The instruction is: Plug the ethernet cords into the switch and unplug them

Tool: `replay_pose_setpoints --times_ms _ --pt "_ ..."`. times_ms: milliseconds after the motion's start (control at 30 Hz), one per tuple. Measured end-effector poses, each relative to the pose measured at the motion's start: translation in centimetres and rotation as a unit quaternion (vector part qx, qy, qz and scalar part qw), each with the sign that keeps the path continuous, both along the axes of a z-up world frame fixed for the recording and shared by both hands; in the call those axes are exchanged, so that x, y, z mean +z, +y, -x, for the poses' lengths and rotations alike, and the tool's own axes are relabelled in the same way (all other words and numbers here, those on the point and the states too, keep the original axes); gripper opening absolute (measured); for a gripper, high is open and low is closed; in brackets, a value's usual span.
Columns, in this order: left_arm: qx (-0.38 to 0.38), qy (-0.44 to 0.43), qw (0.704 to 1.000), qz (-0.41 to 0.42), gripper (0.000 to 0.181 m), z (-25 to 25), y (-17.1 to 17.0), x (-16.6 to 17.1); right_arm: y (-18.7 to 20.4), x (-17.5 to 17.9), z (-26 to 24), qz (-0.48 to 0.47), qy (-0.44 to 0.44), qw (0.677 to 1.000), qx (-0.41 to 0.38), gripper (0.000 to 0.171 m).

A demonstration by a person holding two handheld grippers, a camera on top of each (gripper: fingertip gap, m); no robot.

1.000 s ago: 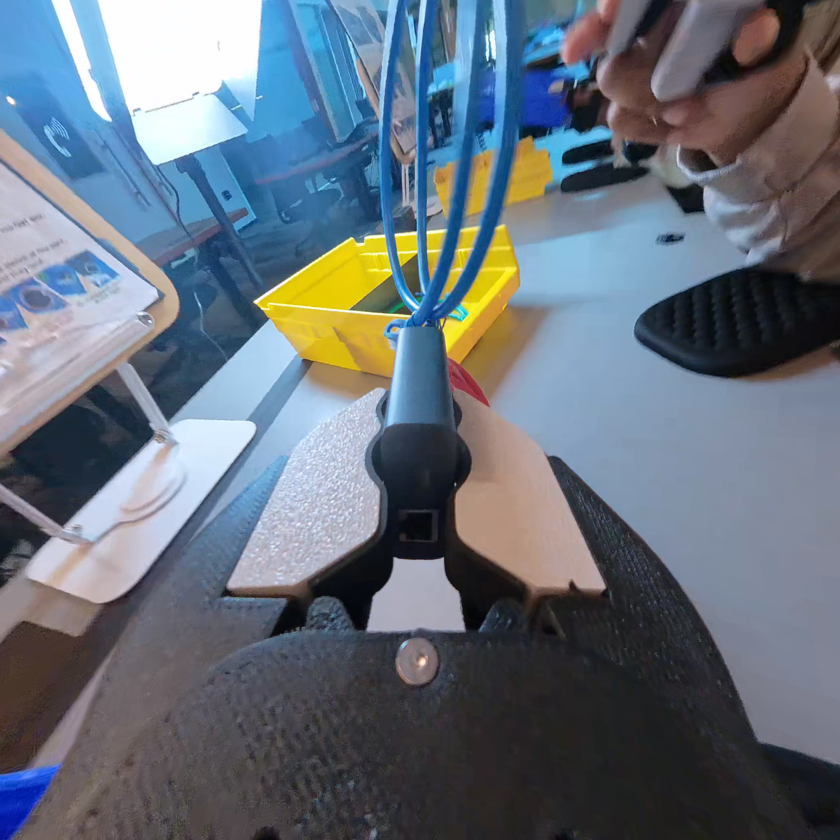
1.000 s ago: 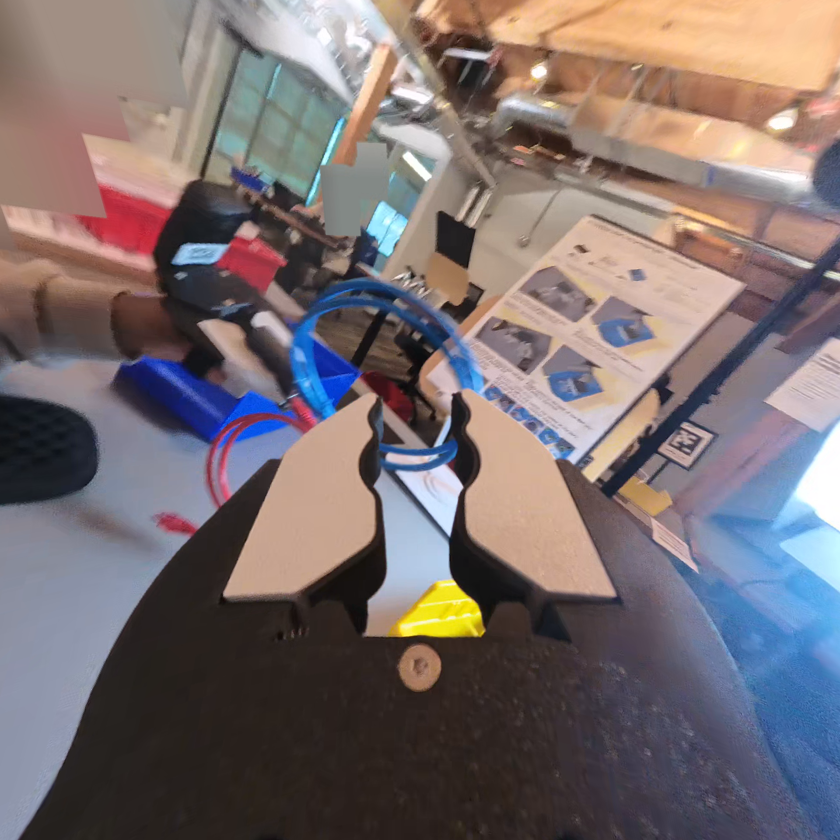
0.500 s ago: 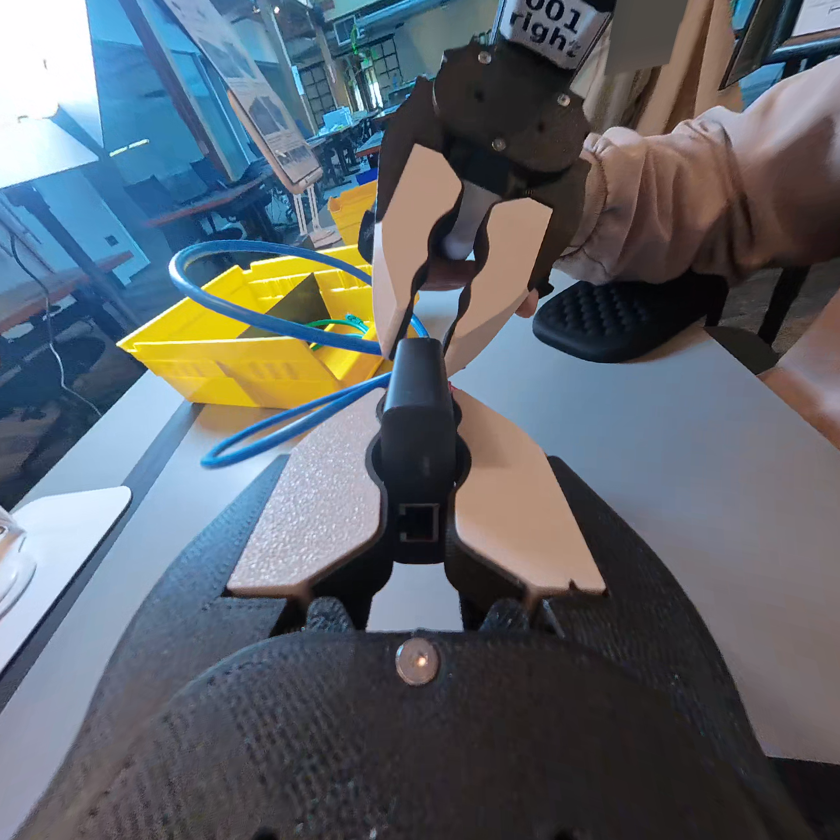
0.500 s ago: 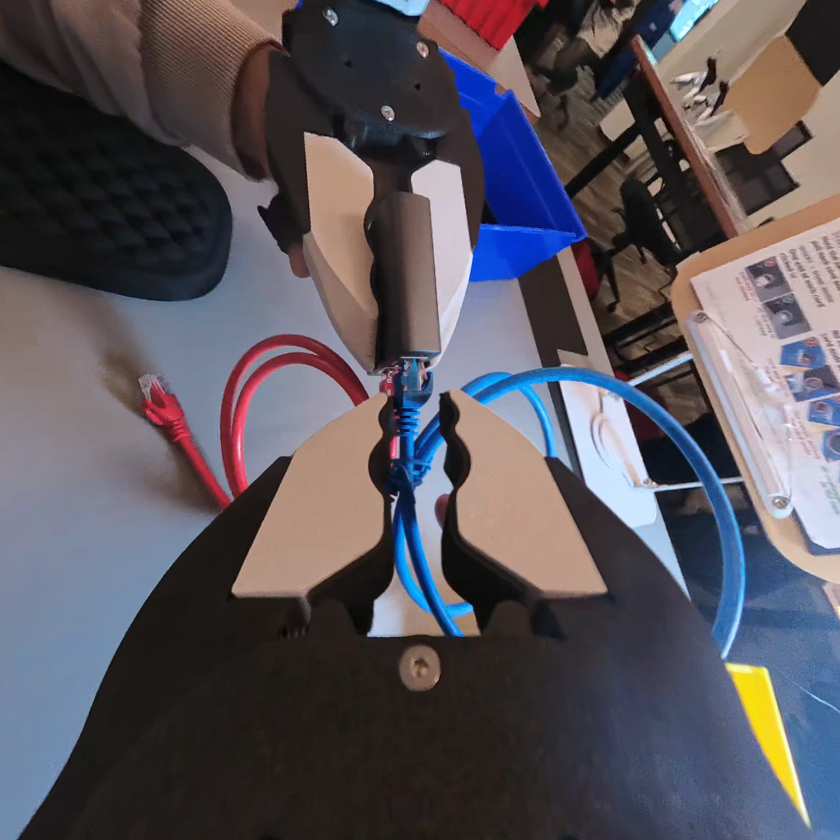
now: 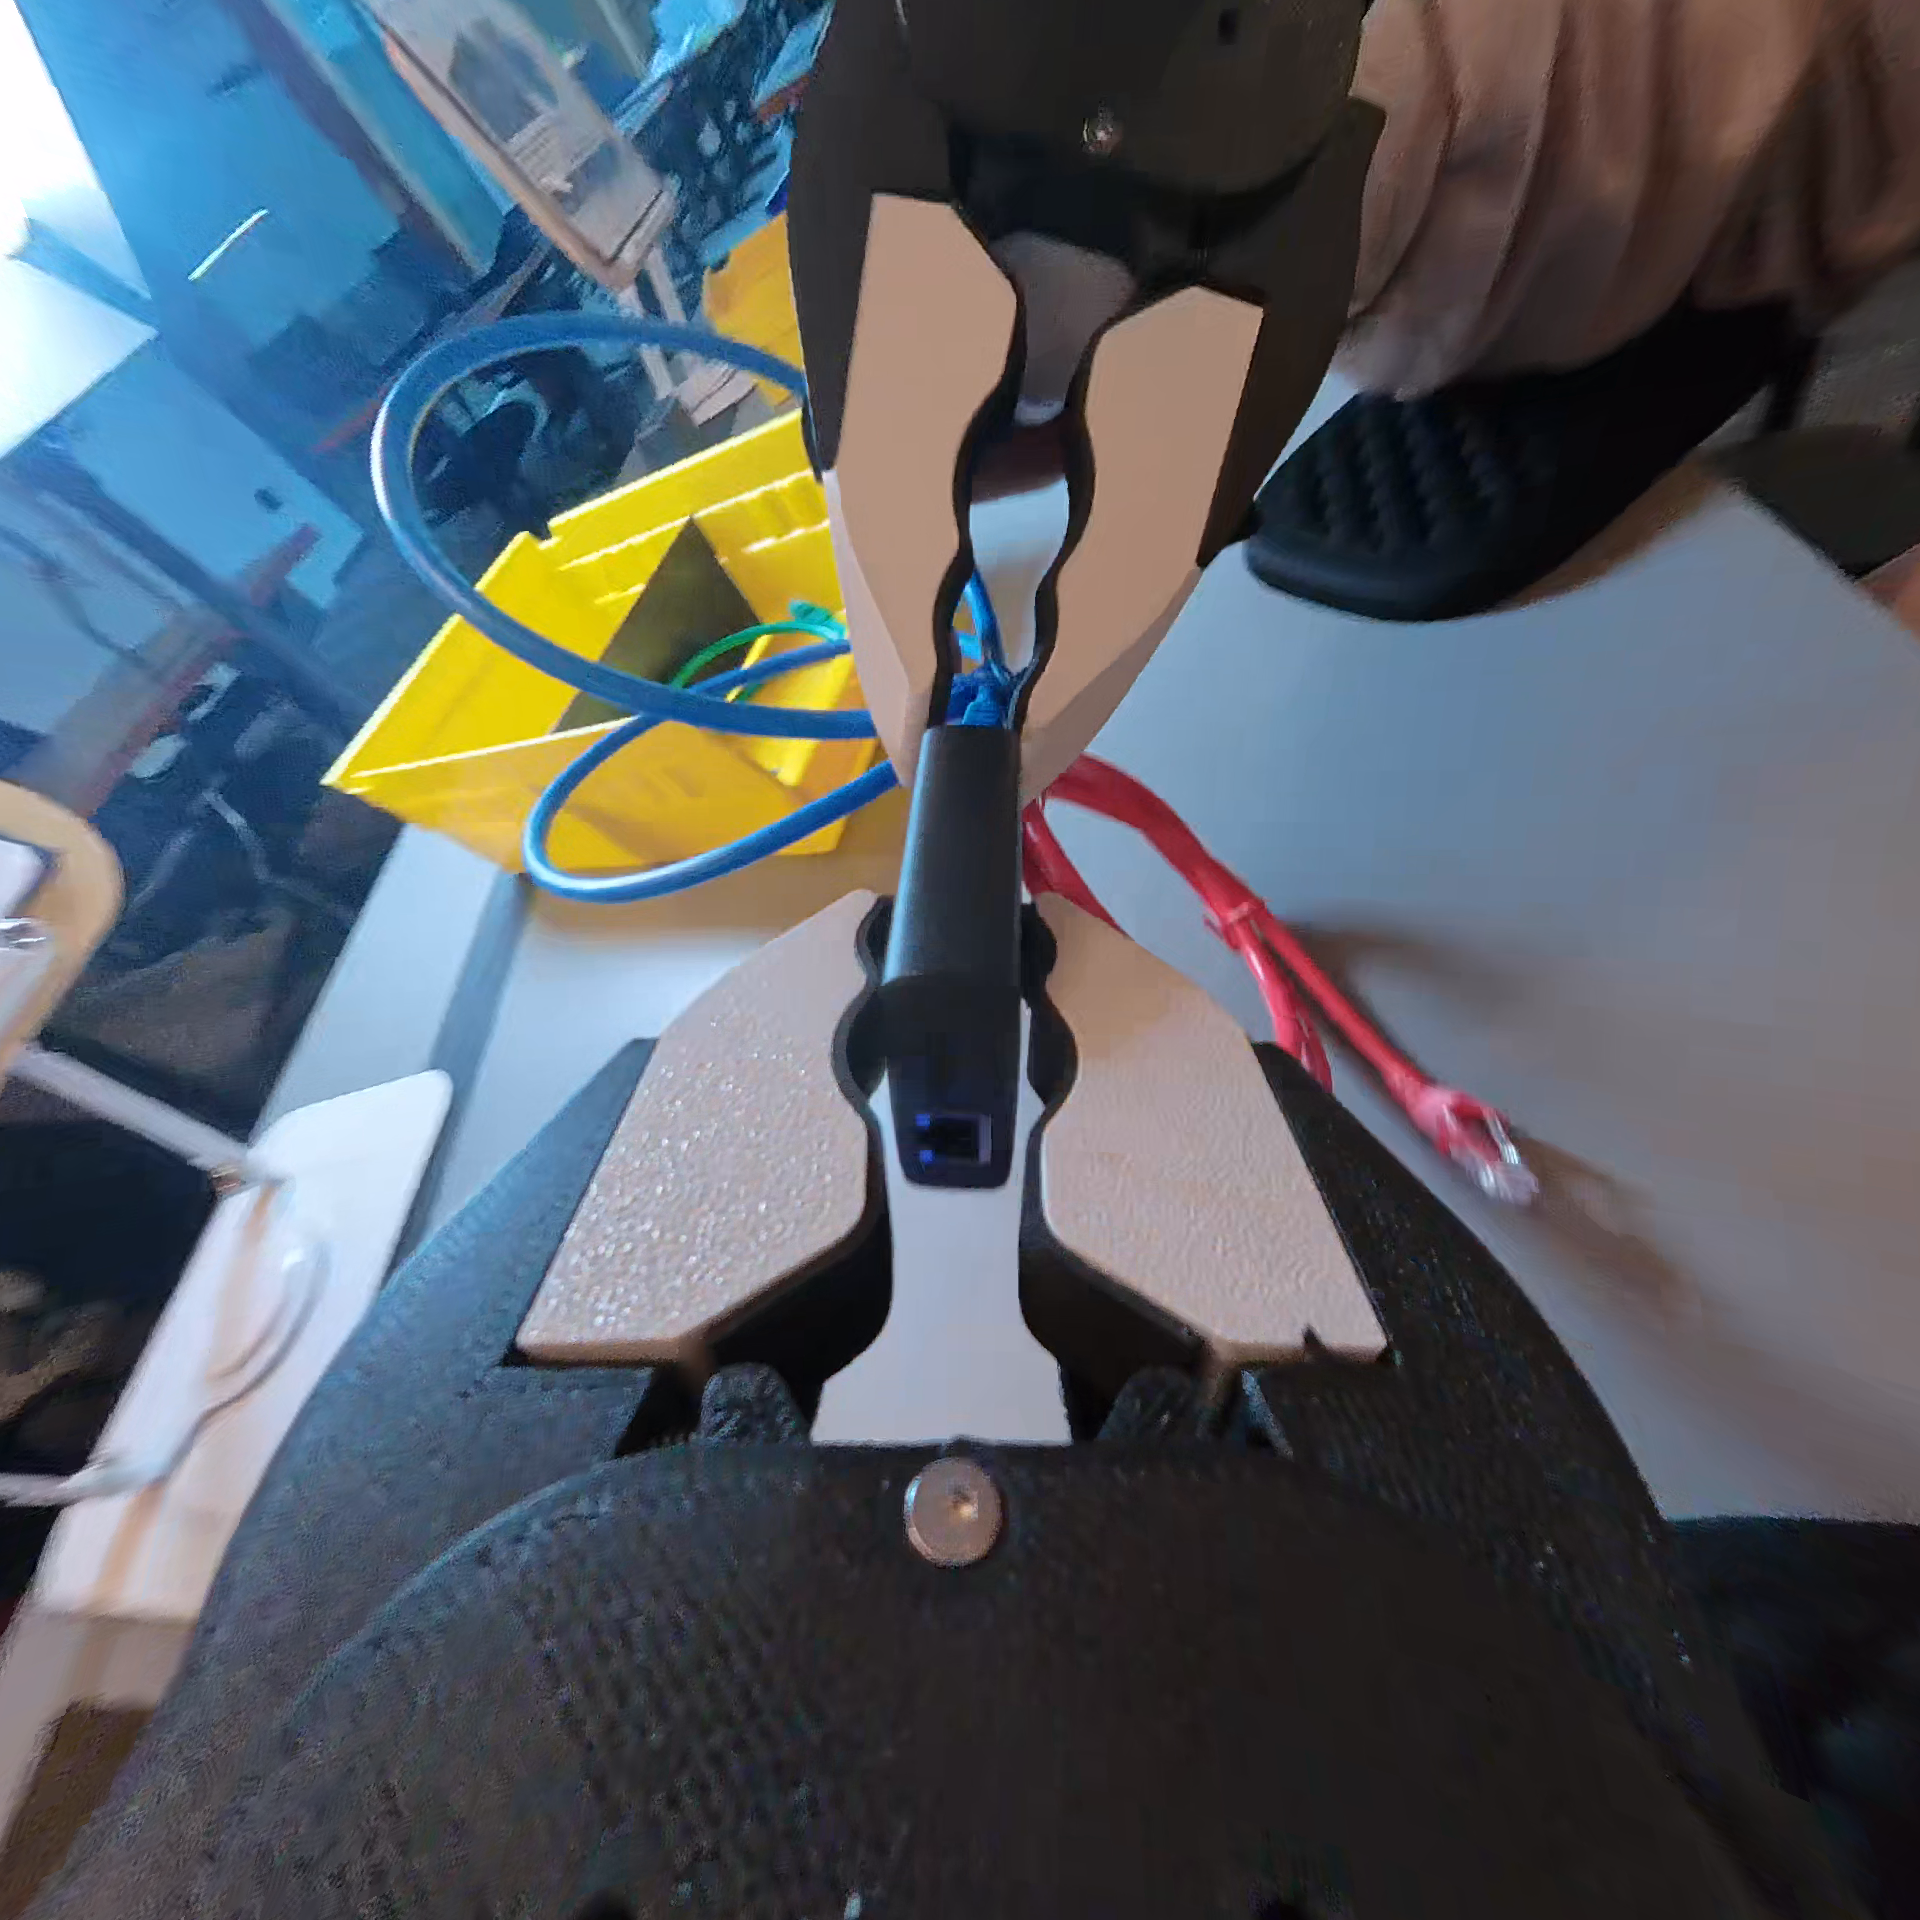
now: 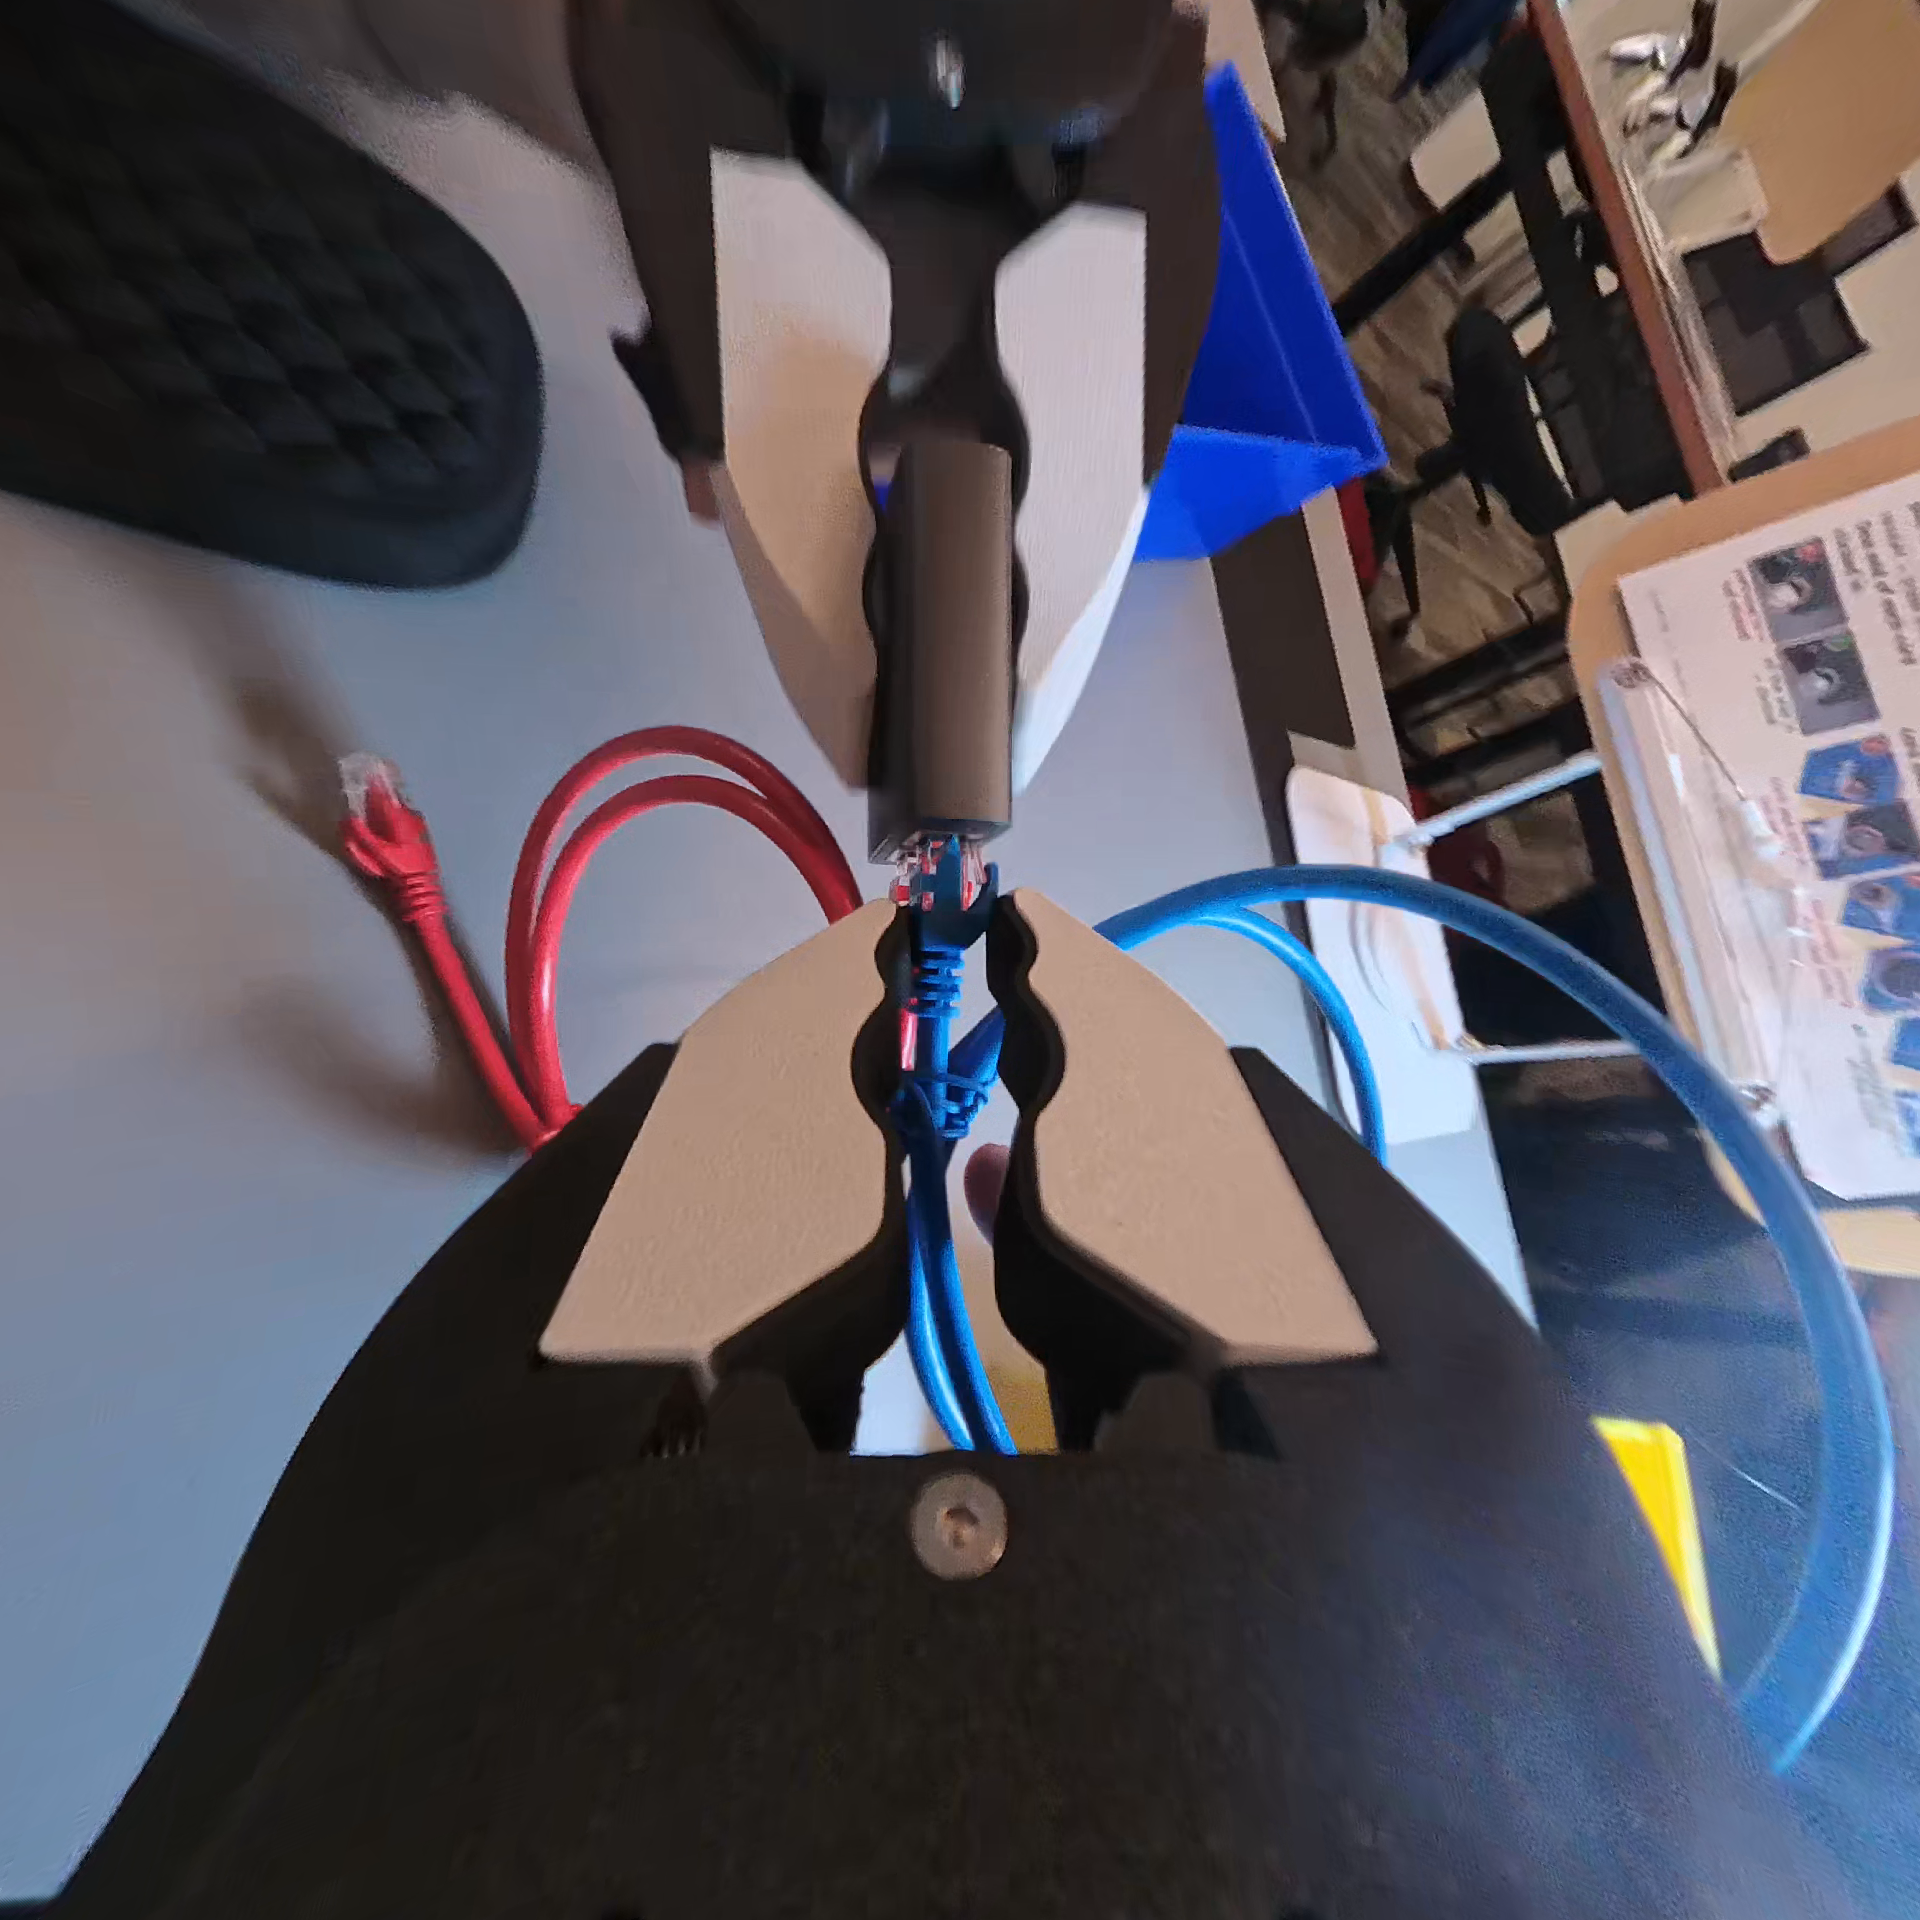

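My left gripper is shut on a black tube-shaped switch and holds it above the table, with an empty port facing the camera. My right gripper is shut on the plug of the blue ethernet cord, which sits at the far end of the switch. A red and clear plug tip shows beside the blue plug; I cannot tell whether either is seated. The right gripper also shows in the left wrist view. The red cord loops on the table with a loose plug.
A yellow bin holding a green cord stands at the table's edge behind the blue cord's loops. A black textured pad and a blue bin lie beyond. A sign on a clear stand stands off the table edge. Left and right tips are no more than a few centimetres apart.
The right gripper swung down with the blue cord and brought its plug to the switch's far end. The two grippers now face each other more closely. The left grip is unchanged.
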State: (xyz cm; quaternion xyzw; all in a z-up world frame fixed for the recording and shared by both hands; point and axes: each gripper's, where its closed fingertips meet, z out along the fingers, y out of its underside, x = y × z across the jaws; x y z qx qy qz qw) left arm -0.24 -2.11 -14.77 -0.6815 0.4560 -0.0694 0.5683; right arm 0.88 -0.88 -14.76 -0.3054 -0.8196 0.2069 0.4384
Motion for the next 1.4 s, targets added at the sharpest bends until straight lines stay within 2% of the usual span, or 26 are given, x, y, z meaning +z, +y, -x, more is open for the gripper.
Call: replay_pose_setpoints --times_ms 167,367,467,633,933,1200,1400 --pt "0.061 0.156 0.986 -0.023 0.027 0.7 0.3 -0.1 0.6 0.1 -0.1 -0.058 -0.006 0.998 -0.018 0.013" --pt "0.05 0.204 0.977 -0.048 0.022 0.0 0.3 -1.2 -0.2 -0.4 -0.2 -0.058 -0.004 0.998 0.017 0.014" --pt "0.038 0.207 0.975 -0.077 0.022 -0.3 0.1 -0.7 -0.7 0.1 -0.6 -0.055 0.018 0.998 0.039 0.014" --pt "0.022 0.233 0.966 -0.112 0.021 -0.9 -0.2 -0.6 -1.6 0.2 -1.2 -0.12 0.042 0.989 0.078 0.014" --pt "-0.024 0.243 0.963 -0.114 0.022 -2.8 -1.3 -1.4 -3.7 -0.4 -3.7 -0.181 -0.035 0.97 0.162 0.015" --pt "-0.049 0.203 0.974 -0.086 0.023 -4.4 -1.7 -1.8 -3.8 -0.4 -5.4 -0.13 -0.092 0.971 0.18 0.014" --pt "-0.063 0.167 0.982 -0.066 0.023 -5.6 -1.8 -1.7 -3.7 0.0 -6.4 -0.07 -0.092 0.977 0.182 0.014"
